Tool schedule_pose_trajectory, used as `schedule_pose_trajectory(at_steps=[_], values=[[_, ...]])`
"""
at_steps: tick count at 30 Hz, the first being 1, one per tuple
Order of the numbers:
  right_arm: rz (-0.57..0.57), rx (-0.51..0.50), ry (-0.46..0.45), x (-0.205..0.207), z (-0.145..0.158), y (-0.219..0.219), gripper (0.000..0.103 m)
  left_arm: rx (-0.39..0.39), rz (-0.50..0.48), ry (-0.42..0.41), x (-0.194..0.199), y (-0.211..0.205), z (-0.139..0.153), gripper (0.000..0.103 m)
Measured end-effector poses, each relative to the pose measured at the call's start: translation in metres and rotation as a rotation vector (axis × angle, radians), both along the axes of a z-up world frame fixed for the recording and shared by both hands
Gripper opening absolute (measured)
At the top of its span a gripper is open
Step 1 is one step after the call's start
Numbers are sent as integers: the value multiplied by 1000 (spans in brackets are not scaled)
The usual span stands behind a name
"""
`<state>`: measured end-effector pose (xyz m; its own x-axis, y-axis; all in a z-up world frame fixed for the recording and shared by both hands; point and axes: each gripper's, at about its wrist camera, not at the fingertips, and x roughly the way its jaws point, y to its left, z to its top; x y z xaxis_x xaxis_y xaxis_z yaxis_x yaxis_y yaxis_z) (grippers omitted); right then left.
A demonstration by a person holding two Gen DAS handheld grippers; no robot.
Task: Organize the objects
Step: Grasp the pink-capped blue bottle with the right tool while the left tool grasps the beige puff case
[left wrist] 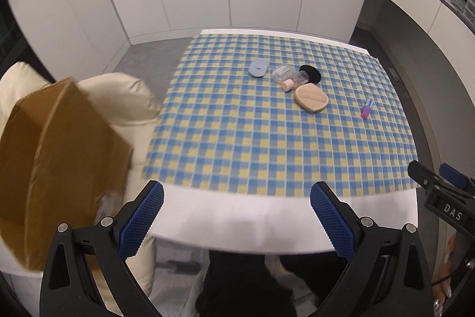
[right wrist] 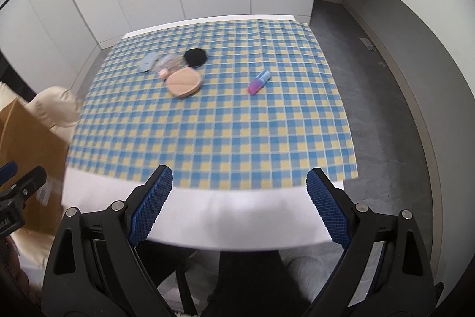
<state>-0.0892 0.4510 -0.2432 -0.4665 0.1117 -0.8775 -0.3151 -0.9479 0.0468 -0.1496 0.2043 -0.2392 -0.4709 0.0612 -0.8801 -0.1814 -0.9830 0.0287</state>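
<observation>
Approach phase, by the look of it: both tools well short of the clutter. Left gripper (left wrist: 237, 216) released, jaws wide, nothing between; right gripper (right wrist: 239, 205) likewise spread and empty. Small items clustered above centre of the checked cloth (right wrist: 207, 124): tan pad (right wrist: 183, 83), black disc (right wrist: 195, 57), blue case (right wrist: 147, 63), clear bottle (left wrist: 285, 72) touching; pink tube (right wrist: 259, 83) apart to the right. Cardboard box (left wrist: 59, 162) at left edge. Best to single out the lone tube first, descend squarely, avoid snagging cloth.
</observation>
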Motion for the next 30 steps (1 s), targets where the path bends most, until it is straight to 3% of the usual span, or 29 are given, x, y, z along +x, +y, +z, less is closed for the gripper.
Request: schedule_pose_trajectory(at_steps=[10, 15, 23, 27, 30], values=[[-48, -63, -13, -65, -55, 49, 94, -4, -76, -84, -72, 57, -66, 99], [-60, -113, 9, -97, -87, 67, 94, 39, -90, -137, -103, 79, -102, 99], [-53, -81, -1, -133, -125, 86, 94, 74, -64, -167, -137, 105, -136, 99], [24, -48, 52, -144, -129, 94, 94, 57, -70, -165, -142, 111, -146, 99], [166, -33, 92, -149, -130, 96, 94, 57, -69, -169, -144, 109, -151, 99]])
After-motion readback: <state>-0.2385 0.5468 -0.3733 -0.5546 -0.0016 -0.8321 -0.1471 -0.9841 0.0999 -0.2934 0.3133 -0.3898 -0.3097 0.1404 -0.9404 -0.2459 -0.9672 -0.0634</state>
